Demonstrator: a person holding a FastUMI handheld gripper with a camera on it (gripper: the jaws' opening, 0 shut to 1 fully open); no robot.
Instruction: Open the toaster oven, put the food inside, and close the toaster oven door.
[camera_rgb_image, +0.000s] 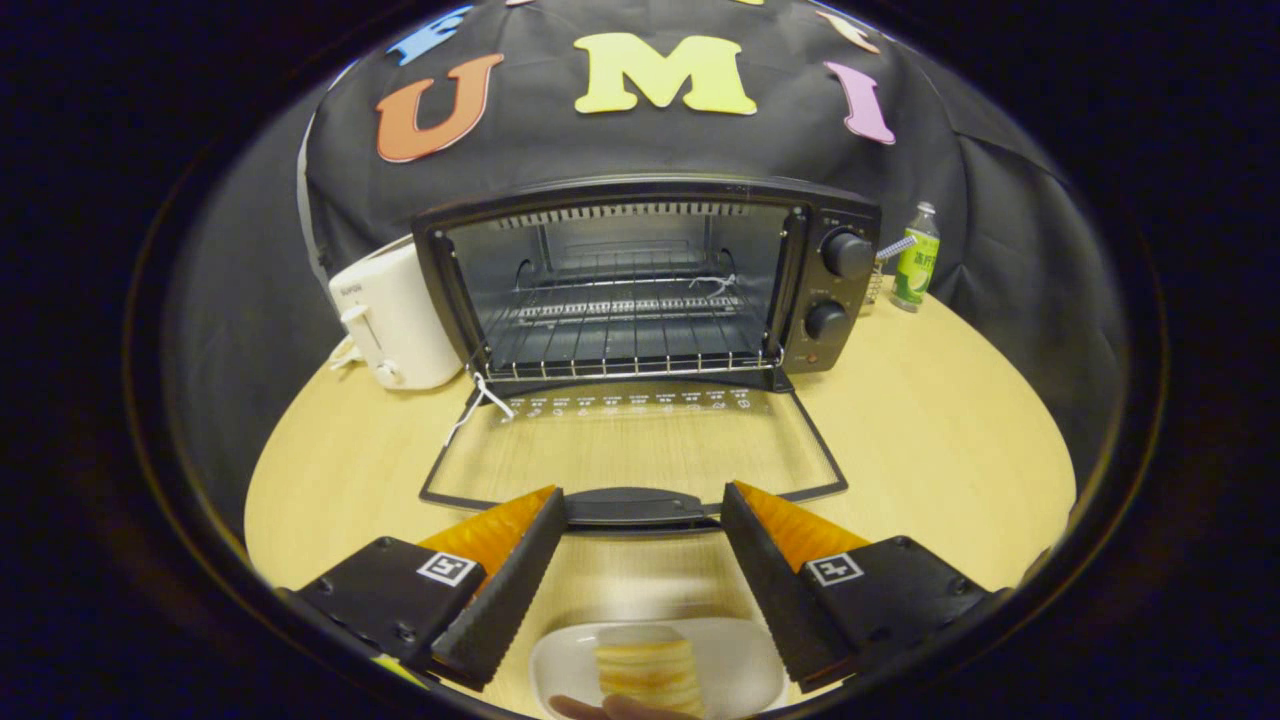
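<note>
Two fingers of tongs (640, 560) spread wide, holding nothing, above plated food (648, 675).

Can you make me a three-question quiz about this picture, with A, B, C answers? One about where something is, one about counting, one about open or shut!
1. Where is the white toaster?
A. beside the oven, on the side away from its knobs
B. inside the oven
C. on the plate

2. How many knobs does the oven have?
A. one
B. two
C. four

3. How is the oven door?
A. shut
B. half open
C. folded down flat on the table

Answers:
1. A, it stands against the oven's wall opposite the knobs.
2. B, one knob sits above the other on the panel.
3. C, the glass door lies on the table, showing the rack inside.

The gripper has its fingers apart, with the plate of food between them.
</note>
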